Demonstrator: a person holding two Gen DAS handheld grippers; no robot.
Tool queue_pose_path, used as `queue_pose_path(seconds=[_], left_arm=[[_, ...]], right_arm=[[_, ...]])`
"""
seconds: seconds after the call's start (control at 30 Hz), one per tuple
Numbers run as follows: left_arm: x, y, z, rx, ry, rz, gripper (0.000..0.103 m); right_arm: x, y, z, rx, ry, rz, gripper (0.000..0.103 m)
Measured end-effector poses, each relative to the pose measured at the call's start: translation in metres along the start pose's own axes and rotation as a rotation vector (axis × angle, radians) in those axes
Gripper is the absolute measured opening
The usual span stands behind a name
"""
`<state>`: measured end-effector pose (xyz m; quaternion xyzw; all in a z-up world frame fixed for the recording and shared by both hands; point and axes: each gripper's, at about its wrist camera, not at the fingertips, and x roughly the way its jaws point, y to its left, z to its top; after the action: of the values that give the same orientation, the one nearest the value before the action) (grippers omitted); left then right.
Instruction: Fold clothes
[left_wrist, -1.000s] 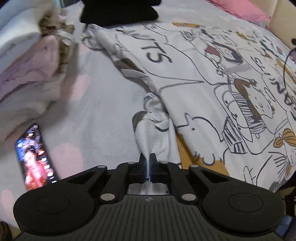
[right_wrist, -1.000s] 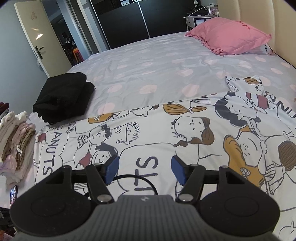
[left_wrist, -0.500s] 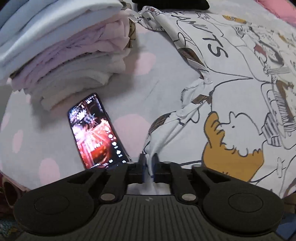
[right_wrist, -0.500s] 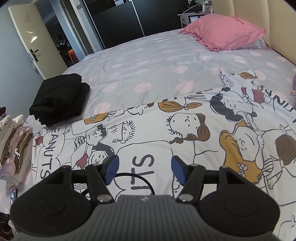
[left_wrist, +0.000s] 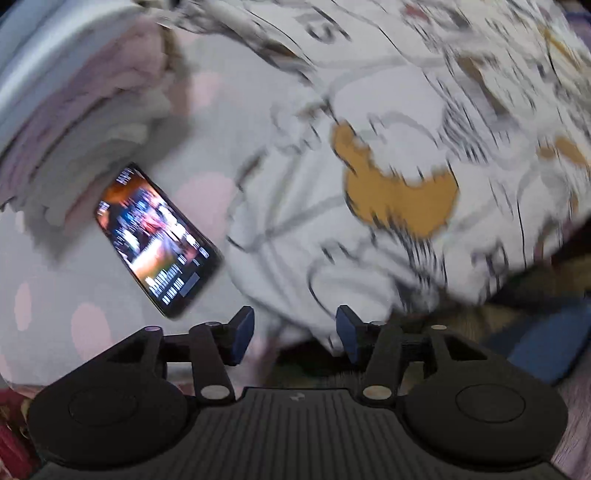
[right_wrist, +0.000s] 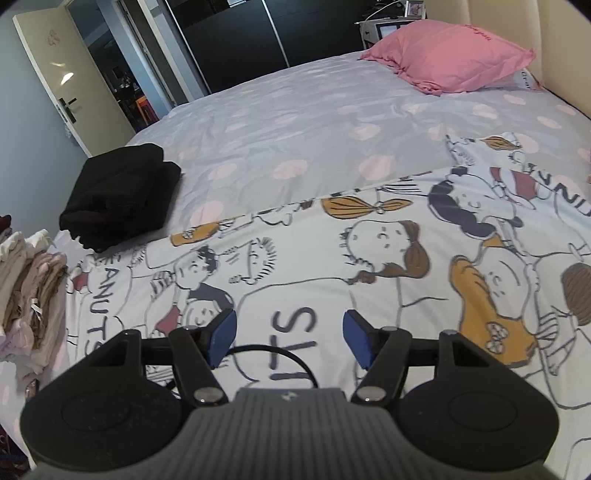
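A white cartoon-print garment (right_wrist: 369, 266) lies spread flat across the near part of the bed. In the blurred left wrist view its corner (left_wrist: 332, 280) drapes over the bed's edge. My left gripper (left_wrist: 293, 334) points almost straight down there, its jaws opening; the cloth corner lies between the blue pads, which no longer press it. My right gripper (right_wrist: 290, 341) hovers open over the middle of the garment, above the printed letters, with nothing between its fingers.
A lit phone (left_wrist: 157, 240) lies on the dotted bedsheet (right_wrist: 295, 122) beside the garment's corner. A stack of folded pale clothes (right_wrist: 26, 295) and a folded black garment (right_wrist: 118, 192) sit at the left. A pink pillow (right_wrist: 447, 55) lies by the headboard.
The left gripper carried the pinched corner toward the bed's edge beside the phone, then opened and released it. The right gripper stayed open and nearly still.
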<state>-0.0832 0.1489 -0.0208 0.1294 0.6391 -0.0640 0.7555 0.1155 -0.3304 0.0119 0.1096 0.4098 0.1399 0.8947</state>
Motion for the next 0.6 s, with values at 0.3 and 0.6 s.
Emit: queue_pose_path(seconds=[0.3,0.6], left_arm=[[0.038,-0.009,-0.007,-0.064,0.031,-0.046,0.011],[0.018,-0.002,-0.015,0.124,0.267,0.138,0.001]], right_arm=[[0.006,0.029,0.004,-0.064,-0.006,0.039,0.067],[0.009,0.026,0.004,-0.046,0.007,0.035,0.067]])
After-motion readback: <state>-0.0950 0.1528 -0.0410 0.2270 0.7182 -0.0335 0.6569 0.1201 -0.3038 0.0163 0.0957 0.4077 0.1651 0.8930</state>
